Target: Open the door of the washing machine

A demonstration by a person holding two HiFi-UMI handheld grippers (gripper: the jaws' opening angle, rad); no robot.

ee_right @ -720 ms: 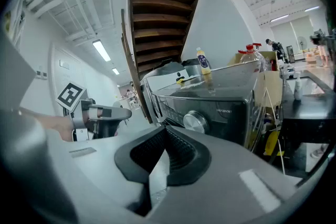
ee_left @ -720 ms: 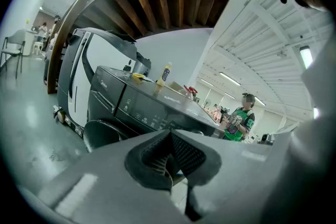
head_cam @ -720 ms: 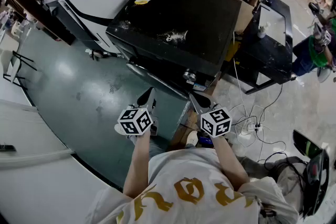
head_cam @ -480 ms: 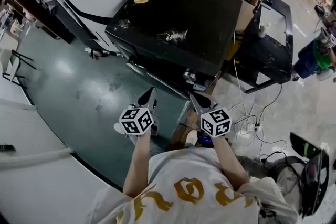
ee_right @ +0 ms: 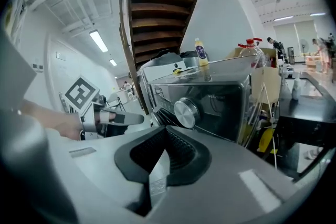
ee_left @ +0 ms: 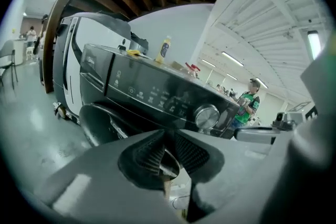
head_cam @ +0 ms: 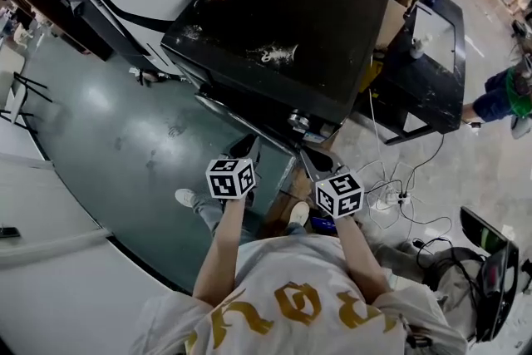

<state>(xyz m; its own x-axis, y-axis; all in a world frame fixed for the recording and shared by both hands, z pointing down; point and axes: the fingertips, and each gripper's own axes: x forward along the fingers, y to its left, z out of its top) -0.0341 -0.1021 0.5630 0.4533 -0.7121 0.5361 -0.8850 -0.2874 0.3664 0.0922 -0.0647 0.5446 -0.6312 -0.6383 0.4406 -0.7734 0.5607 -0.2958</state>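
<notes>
— Fingers?
— Left gripper and right gripper: ribbed grey jaws pressed together, holding nothing.
— The door?
— Just beyond the left tips: a round, glossy dark door on the black washing machine. A metallic dial faces the right tips.

White T-shirt with gold lettering; grey left claw and right claw, each topped by 1 black-and-white marker cube.
</notes>
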